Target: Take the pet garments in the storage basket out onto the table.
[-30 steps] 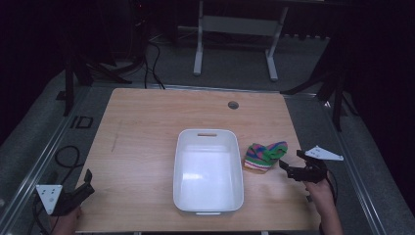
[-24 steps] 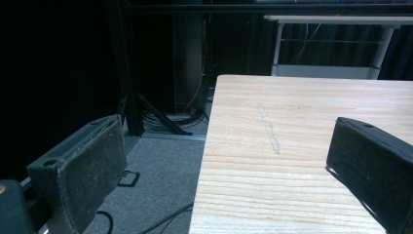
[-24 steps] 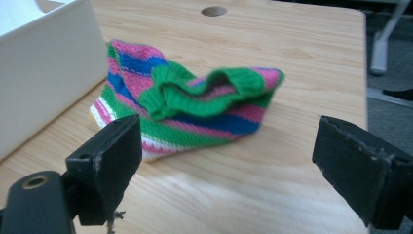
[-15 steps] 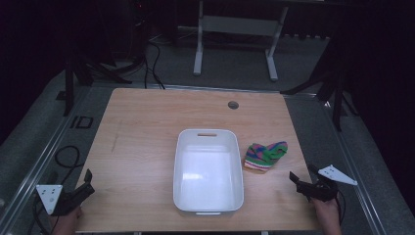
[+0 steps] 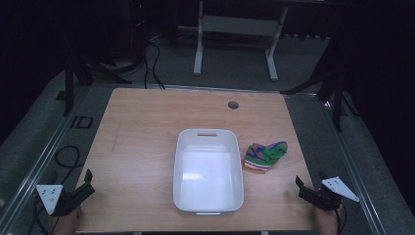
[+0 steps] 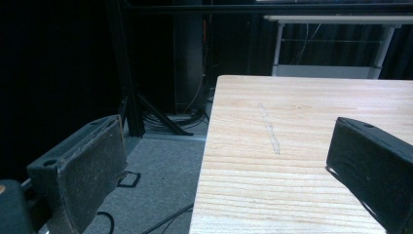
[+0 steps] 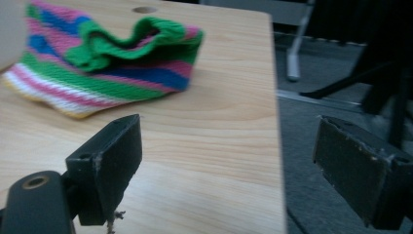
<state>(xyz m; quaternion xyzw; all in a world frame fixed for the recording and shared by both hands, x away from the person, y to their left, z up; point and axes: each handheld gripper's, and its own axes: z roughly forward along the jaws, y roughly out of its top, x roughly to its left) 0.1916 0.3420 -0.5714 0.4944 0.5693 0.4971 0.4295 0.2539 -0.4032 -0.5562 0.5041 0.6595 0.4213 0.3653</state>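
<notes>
The left gripper is black, with a grey three-cornered plate marked by dark dots; the right gripper matches, its plate paler; both have blocky jaws with worn, scuffed pads.

Left hand: cut off by the bottom edge of the high view, only the top showing behind its gripper. Right hand: likewise cropped at the bottom edge.

Left gripper view: right jaw runs off the right and bottom edges; table cropped right and bottom.

Right gripper view: white tub reduced to a blurred sliver at the left edge. Striped knit cloth soft-focused; its underside and the inside of its green cuff are hidden.
</notes>
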